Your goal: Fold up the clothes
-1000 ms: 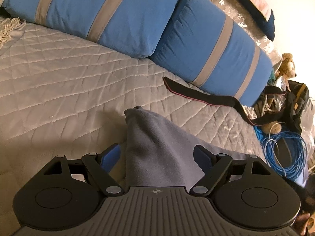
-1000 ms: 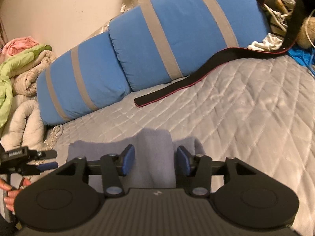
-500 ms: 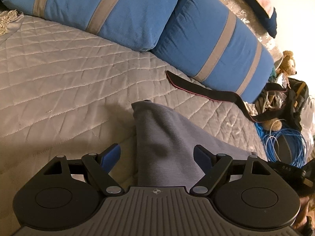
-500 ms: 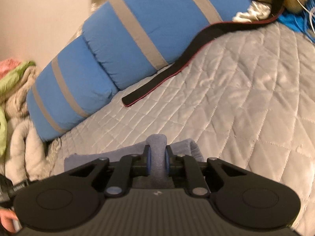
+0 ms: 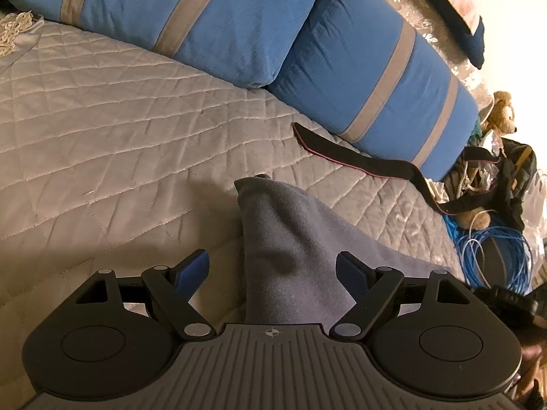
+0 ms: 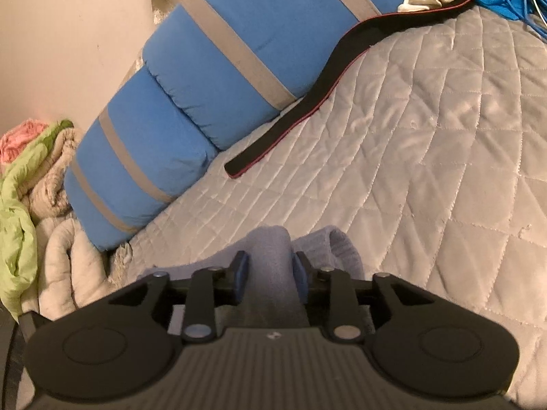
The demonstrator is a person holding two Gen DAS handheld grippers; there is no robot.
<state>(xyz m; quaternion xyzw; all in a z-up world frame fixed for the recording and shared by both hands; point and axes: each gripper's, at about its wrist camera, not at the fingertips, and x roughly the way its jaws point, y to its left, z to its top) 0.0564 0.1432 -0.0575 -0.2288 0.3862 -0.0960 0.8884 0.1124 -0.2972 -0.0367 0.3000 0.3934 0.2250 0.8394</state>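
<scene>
We have the right gripper [image 6: 268,273] pinching a raised ridge of the grey garment [image 5: 290,256], which lies on the quilt [image 5: 119,136] straight ahead. The left gripper [image 5: 273,270] straddles it, spread. We judge a fold underway; next, carry the pinched ridge across.

Grey garment [image 5: 290,249] near end hidden under left tool [image 5: 273,268] body. In right wrist view, right tool [image 6: 268,275] covers the garment's lower part; grip contact unclear. Black strap [image 5: 359,160] far end lost in clutter. Blue pillow [image 5: 191,10] cut by top edge. Hand [image 5: 528,372] at corner mostly cropped, dark.
</scene>
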